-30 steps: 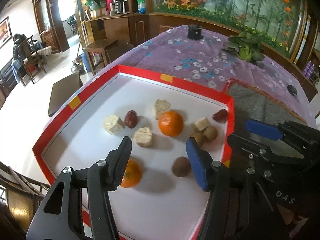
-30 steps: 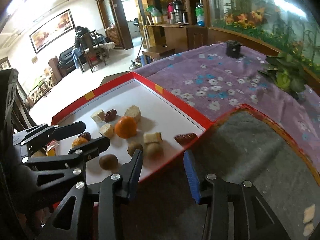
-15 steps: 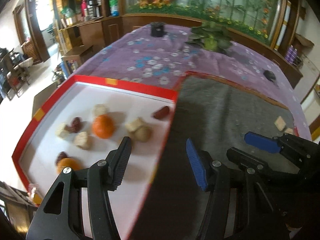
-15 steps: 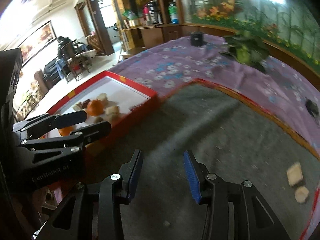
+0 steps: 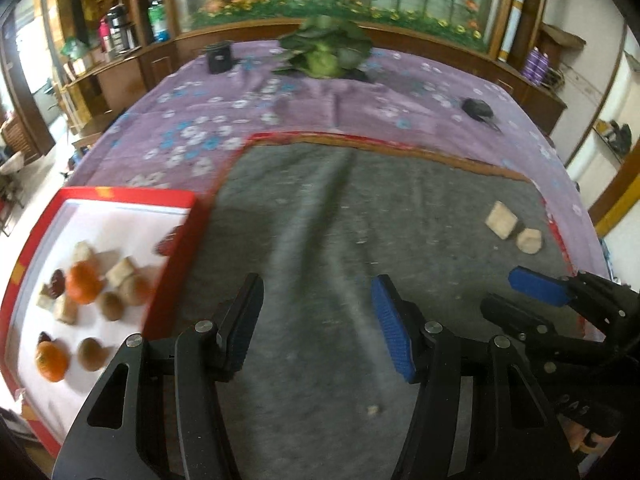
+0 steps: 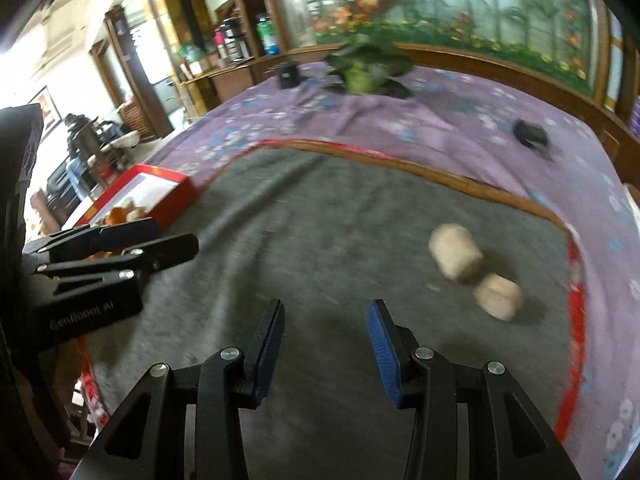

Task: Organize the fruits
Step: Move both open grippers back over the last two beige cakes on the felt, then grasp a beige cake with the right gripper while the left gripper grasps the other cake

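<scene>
A red-rimmed white tray [image 5: 182,240] at the left holds oranges [image 5: 83,283], brown kiwis [image 5: 111,306], dark red dates and pale cut chunks. It also shows in the right wrist view [image 6: 176,200]. Two pale chunks [image 5: 502,220] [image 5: 529,241] lie on the grey mat [image 5: 340,240] at the right, and show in the right wrist view [image 6: 456,253] [image 6: 499,295]. My left gripper [image 5: 318,320] is open and empty over the mat. My right gripper [image 6: 326,350] is open and empty, left of the chunks.
The mat lies on a purple flowered tablecloth [image 5: 280,92]. A green leafy plant [image 5: 326,54], a black cup [image 5: 219,56] and a small dark object [image 5: 477,107] sit at the back. The right gripper [image 5: 560,300] shows at the right of the left wrist view.
Both grippers have swung right, from over the tray to over the grey mat. The tray has slid to the left edge of both views and the two pale chunks have come nearer.
</scene>
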